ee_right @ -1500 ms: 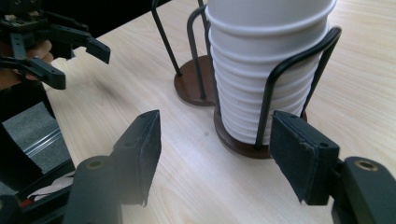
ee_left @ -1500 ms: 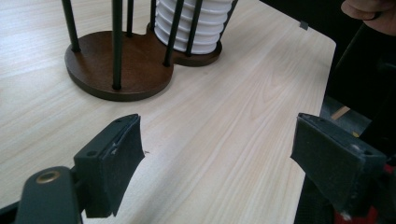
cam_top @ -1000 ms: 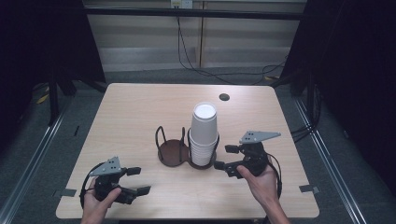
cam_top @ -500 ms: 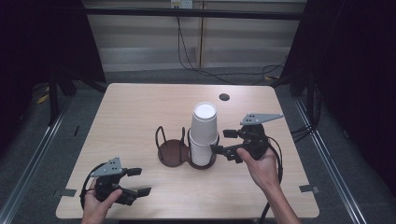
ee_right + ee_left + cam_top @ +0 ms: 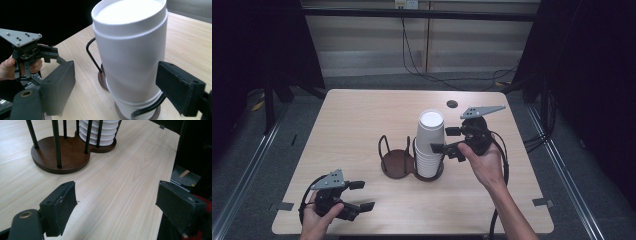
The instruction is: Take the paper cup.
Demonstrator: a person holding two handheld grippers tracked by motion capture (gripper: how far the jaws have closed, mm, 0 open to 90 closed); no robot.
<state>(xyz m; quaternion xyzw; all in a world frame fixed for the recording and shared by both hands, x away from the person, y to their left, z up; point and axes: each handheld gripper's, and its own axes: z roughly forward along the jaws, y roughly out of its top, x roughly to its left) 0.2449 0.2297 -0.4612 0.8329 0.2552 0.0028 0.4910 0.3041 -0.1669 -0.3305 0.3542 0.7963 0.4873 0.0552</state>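
The stack of white paper cups (image 5: 430, 145) stands upside down in the right ring of a dark wooden cup holder (image 5: 398, 162), near the middle of the surface (image 5: 362, 115); the holder's left ring, at the stack's 9 o'clock, carries no cup. The right gripper (image 5: 449, 140) hangs at the stack's 3 o'clock, raised level with the upper cups, the person's right hand (image 5: 484, 162) reaching up from 5 o'clock with the forearm slanting in from the lower edge. Its fingers (image 5: 58, 86) have just been opening and now stand spread, the top cup between them but, as the right gripper view has it, gaps show on both sides (no pad presses on the cup). That view also shows the smooth upper cup over the ribbed rims below and the black wire loop at the base, which the high view leaves small. The left gripper (image 5: 359, 196) rests low at 7 o'clock, well apart from the holder, held in the left hand (image 5: 319, 217). The left gripper view shows its fingers (image 5: 61, 208) parted over bare wood, with the holder's dark base and rods ahead.
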